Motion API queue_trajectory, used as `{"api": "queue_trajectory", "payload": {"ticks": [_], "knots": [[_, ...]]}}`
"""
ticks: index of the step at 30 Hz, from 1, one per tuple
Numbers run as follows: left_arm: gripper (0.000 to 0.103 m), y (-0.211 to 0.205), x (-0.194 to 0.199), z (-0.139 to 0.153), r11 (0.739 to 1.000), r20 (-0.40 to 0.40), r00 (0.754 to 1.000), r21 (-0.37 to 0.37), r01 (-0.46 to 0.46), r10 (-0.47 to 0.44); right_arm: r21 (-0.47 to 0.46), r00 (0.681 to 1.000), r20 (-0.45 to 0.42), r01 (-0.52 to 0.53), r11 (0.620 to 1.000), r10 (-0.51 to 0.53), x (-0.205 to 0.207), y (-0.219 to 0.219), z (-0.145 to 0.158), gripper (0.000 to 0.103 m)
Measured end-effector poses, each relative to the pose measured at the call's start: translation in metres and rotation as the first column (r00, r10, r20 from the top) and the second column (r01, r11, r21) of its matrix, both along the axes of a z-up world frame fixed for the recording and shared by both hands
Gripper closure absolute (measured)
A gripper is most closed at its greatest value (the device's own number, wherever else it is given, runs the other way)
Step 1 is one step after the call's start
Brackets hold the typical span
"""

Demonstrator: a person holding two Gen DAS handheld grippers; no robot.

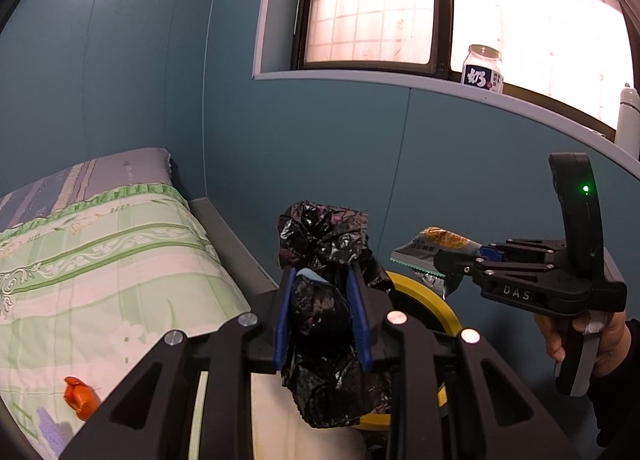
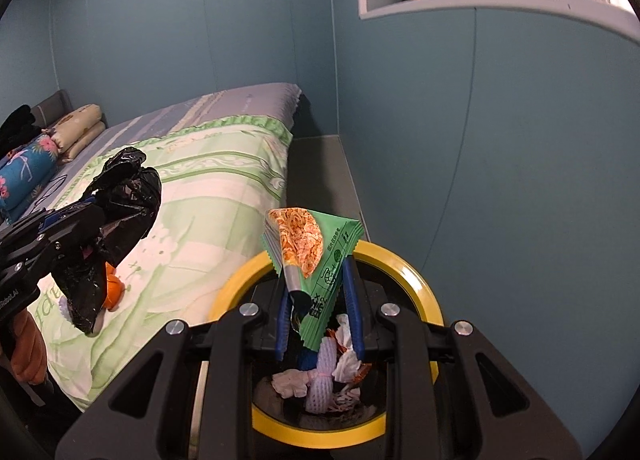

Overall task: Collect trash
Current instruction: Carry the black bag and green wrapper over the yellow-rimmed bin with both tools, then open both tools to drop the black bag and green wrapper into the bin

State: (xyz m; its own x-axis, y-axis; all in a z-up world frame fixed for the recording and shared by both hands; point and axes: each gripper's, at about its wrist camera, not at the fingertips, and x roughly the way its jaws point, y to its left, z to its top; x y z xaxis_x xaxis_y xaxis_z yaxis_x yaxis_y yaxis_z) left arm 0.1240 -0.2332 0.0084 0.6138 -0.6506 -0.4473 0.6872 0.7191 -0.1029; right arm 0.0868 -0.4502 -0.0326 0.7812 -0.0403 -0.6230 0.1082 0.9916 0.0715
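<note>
My left gripper (image 1: 323,302) is shut on a crumpled black plastic bag (image 1: 324,244), held near the bed's edge; it also shows in the right wrist view (image 2: 120,195). My right gripper (image 2: 318,300) is shut on a green noodle snack wrapper (image 2: 310,248) and holds it over a yellow-rimmed trash bin (image 2: 416,280). The bin holds crumpled tissues and a white foam net (image 2: 322,376). In the left wrist view the right gripper (image 1: 450,264) holds the wrapper (image 1: 432,246) above the bin (image 1: 440,304). An orange scrap (image 1: 80,396) lies on the bed.
A bed with a green floral sheet (image 2: 208,187) fills the left. Pillows and folded bedding (image 2: 76,127) lie at its far end. Blue walls stand close behind the bin. A jar (image 1: 483,67) and a white bottle (image 1: 628,119) stand on the window sill.
</note>
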Motion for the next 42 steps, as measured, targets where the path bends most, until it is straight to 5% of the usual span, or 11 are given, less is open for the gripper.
{"api": "queue_trajectory", "payload": {"ticks": [18, 25, 29, 33, 42], "knots": [[0.078, -0.073, 0.055, -0.076, 0.998, -0.188, 0.982, 0.063, 0.027, -0.015, 0.087, 0.965, -0.264, 0.021, 0.996, 0.003, 0.043, -0.032, -0.057, 0.080], [0.076, -0.083, 0.063, -0.095, 0.997, -0.244, 0.969, 0.069, 0.046, -0.028, 0.140, 0.950, -0.313, 0.057, 0.989, -0.010, 0.042, -0.050, -0.070, 0.071], [0.065, -0.082, 0.069, -0.097, 0.997, -0.263, 0.965, 0.066, 0.039, -0.021, 0.142, 0.949, -0.314, 0.067, 0.988, -0.019, 0.039, -0.053, -0.071, 0.064], [0.040, -0.080, 0.069, -0.096, 0.998, -0.259, 0.966, 0.057, 0.022, -0.007, 0.144, 0.951, -0.309, 0.077, 0.987, -0.029, 0.036, -0.054, -0.068, 0.056], [0.028, -0.054, 0.080, -0.087, 0.999, -0.268, 0.963, 0.024, -0.036, 0.041, 0.145, 0.959, -0.282, 0.084, 0.986, -0.041, 0.030, -0.052, -0.054, 0.044]]}}
